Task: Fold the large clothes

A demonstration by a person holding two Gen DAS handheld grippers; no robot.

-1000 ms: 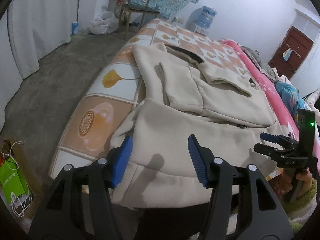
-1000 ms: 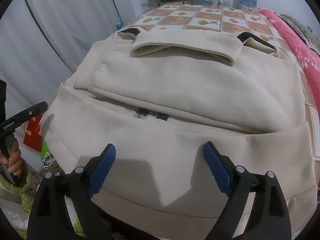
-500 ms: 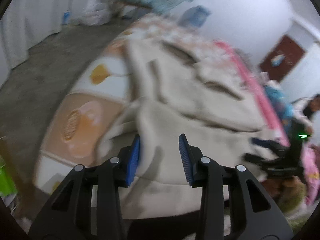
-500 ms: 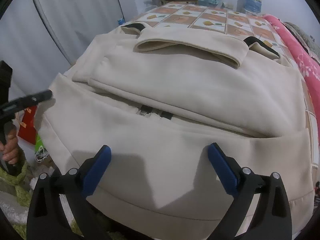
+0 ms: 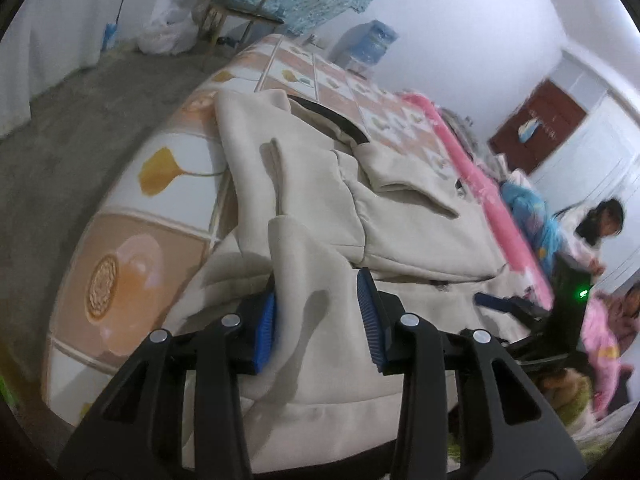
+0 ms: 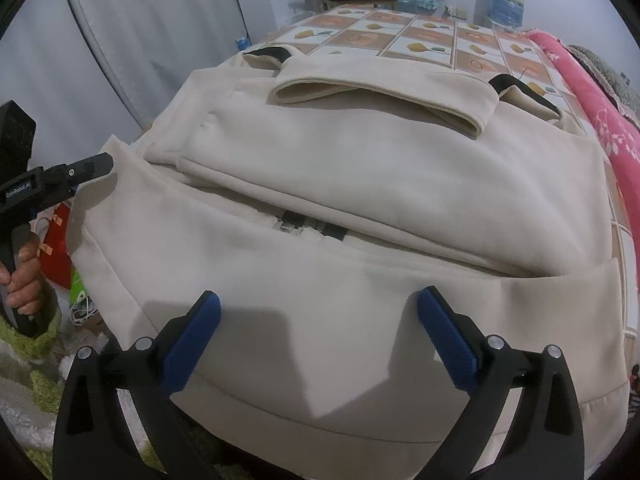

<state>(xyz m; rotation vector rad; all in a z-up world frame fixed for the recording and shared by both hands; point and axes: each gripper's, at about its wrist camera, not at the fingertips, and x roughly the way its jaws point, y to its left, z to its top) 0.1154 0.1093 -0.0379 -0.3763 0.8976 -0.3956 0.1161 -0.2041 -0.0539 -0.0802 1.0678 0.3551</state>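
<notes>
A large cream jacket (image 5: 400, 216) lies on the bed, sleeves folded across its body, hem toward me; it fills the right wrist view (image 6: 360, 184). My left gripper (image 5: 316, 324) is partly closed around a raised fold at the jacket's lower left corner, with a gap still between its blue pads (image 5: 266, 324). It also shows at the left of the right wrist view (image 6: 80, 170). My right gripper (image 6: 316, 336) is wide open just above the hem, holding nothing; it shows at the right of the left wrist view (image 5: 504, 304).
The bed (image 5: 132, 248) has a tiled flower-pattern cover and a pink blanket (image 5: 472, 168) along its right side. A wooden chair (image 5: 240, 8) and a water bottle (image 5: 372, 40) stand at the far end. Two people (image 5: 600, 220) are at the right. Bags (image 6: 64, 248) lie on the floor left of the bed.
My left gripper has narrowed from wide open and moved onto the jacket's lower left corner, lifting a fold between its pads. My right gripper stays open and has edged forward slightly.
</notes>
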